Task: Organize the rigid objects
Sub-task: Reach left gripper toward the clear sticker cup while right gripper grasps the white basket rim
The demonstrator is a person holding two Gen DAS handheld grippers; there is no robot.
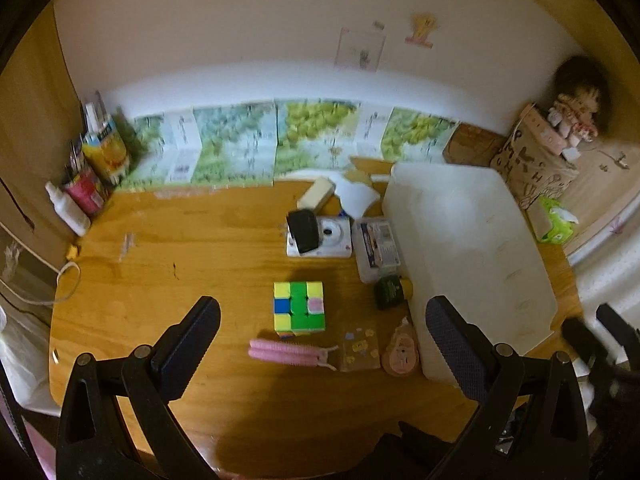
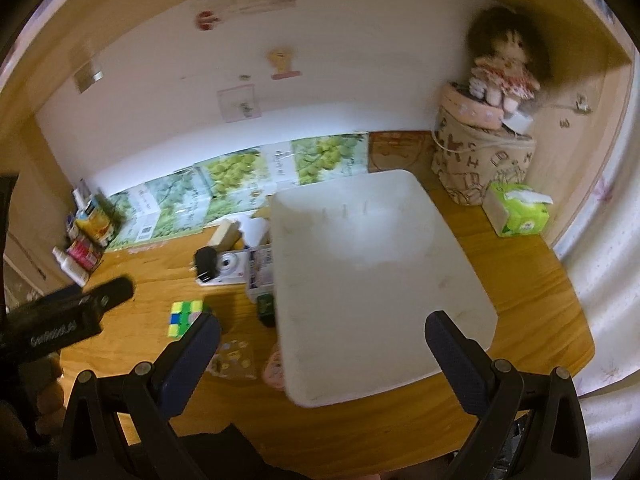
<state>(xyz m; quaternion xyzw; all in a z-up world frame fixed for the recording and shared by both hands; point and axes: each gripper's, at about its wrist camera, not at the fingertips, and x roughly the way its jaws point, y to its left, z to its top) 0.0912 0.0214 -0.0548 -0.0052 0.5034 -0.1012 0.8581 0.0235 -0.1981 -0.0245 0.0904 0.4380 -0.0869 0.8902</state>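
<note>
Lying dead ahead of the left gripper [image 1: 320,344], between its widely parted, empty jaws and a little farther out: puzzle cube [image 1: 299,309], square on the wooden surface [image 1: 160,264], no long axis to favour. Judged the nearer tool for it; right gripper [image 2: 322,352], jaws equally wide and empty, hung over the near edge of the white tray [image 2: 380,260], cube off to its left.

Nearer than the cube, almost under the left jaws: pink comb-like item [image 1: 286,354], long axis running left to right, likely to foul a low approach. To its right: sticker sheet [image 1: 360,350], then pink correction-tape dispenser [image 1: 402,350] just beside the tray's near-left corner.

Farther out: white camera [image 1: 330,236] with black case [image 1: 304,232] leaning on it; clear plastic box [image 1: 378,248] to the right, beside the tray; dark green jar [image 1: 390,292] near that box.

Tray empty, filling the right of the surface; judged the probable destination.
</note>
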